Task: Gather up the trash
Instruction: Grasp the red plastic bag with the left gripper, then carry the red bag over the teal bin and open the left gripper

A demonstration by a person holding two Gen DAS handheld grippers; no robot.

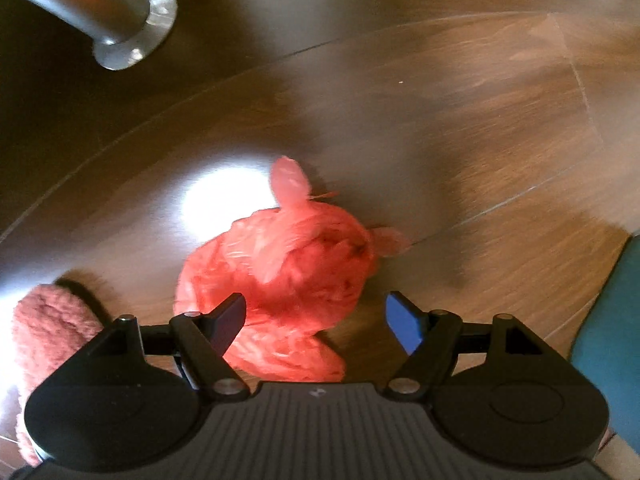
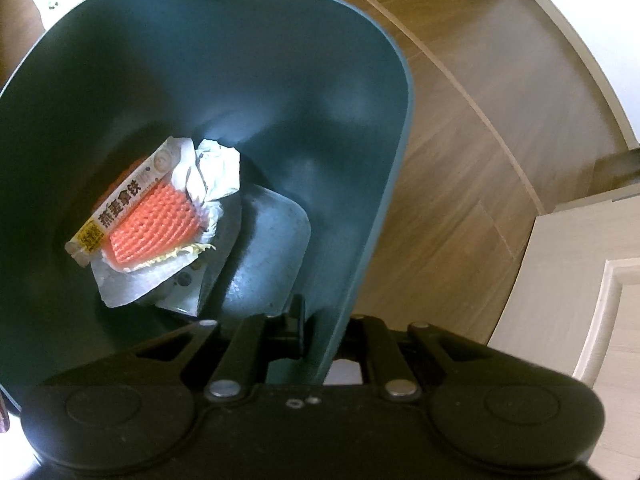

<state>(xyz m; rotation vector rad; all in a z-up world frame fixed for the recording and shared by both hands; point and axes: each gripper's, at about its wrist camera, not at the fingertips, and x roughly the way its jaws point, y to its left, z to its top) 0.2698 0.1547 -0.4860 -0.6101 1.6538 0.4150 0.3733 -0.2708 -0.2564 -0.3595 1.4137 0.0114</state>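
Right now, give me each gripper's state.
Left gripper: open, above the red plastic bag, holding nothing.
Right gripper: shut on the teal trash bin wall.

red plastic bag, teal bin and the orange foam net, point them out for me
red plastic bag [image 1: 296, 268], left wrist view, on its crumpled middle
teal bin [image 2: 224, 60], right wrist view, on its bare inner wall
orange foam net [image 2: 154, 224], right wrist view, on its ribbed centre

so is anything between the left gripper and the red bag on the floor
Nothing visible. The left gripper is open with the red bag right in front of it on the wood floor. The pink slipper sits off to the left and the metal leg is far beyond.
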